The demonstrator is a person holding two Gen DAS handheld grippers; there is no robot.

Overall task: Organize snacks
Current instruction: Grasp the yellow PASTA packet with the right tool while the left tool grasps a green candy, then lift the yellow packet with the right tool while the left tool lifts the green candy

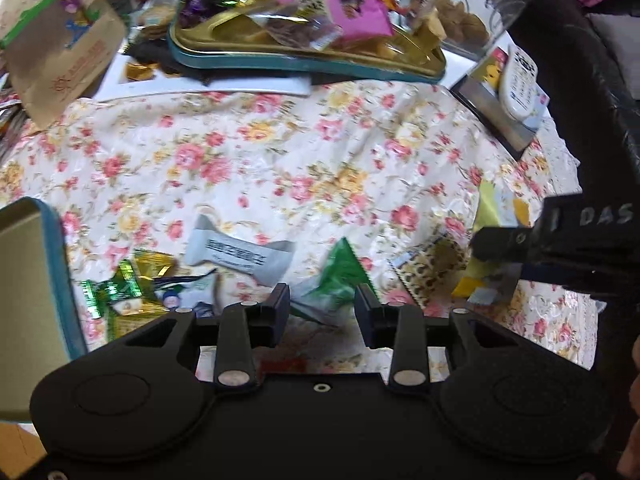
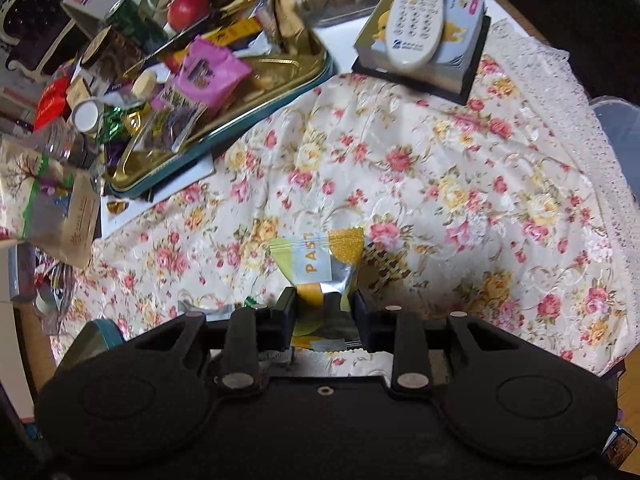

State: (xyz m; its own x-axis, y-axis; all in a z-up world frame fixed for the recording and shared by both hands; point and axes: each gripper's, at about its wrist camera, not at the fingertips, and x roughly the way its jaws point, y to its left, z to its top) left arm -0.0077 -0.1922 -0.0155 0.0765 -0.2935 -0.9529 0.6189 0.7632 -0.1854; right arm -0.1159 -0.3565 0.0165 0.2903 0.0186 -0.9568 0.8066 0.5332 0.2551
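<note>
The gold tray [image 2: 312, 65], up and left of the right gripper [image 2: 323, 312], already brims with snacks, so sorting looks partly done. Bare floral tablecloth [image 2: 420, 184] ahead leaves open room; its lace edge lies far right. That gripper pinches a yellow pastry packet [image 2: 320, 264]. The left gripper [image 1: 322, 307] gapes empty over a green wrapper [image 1: 340, 276], beside a grey-white wrapped bar [image 1: 236, 254].

A yellow-and-silver snack packet [image 2: 320, 272] printed "PAS" stands upright, its lower end pinched between the black fingers [image 2: 289, 312]. A grey-white packet [image 1: 236, 256], a green packet [image 1: 340, 272] and a leopard-print packet [image 1: 432, 268] lie flat on the floral bench cloth [image 1: 320, 152]. A pink packet [image 1: 348, 8] sits in the gold tin tray [image 1: 280, 56] beyond.
</note>
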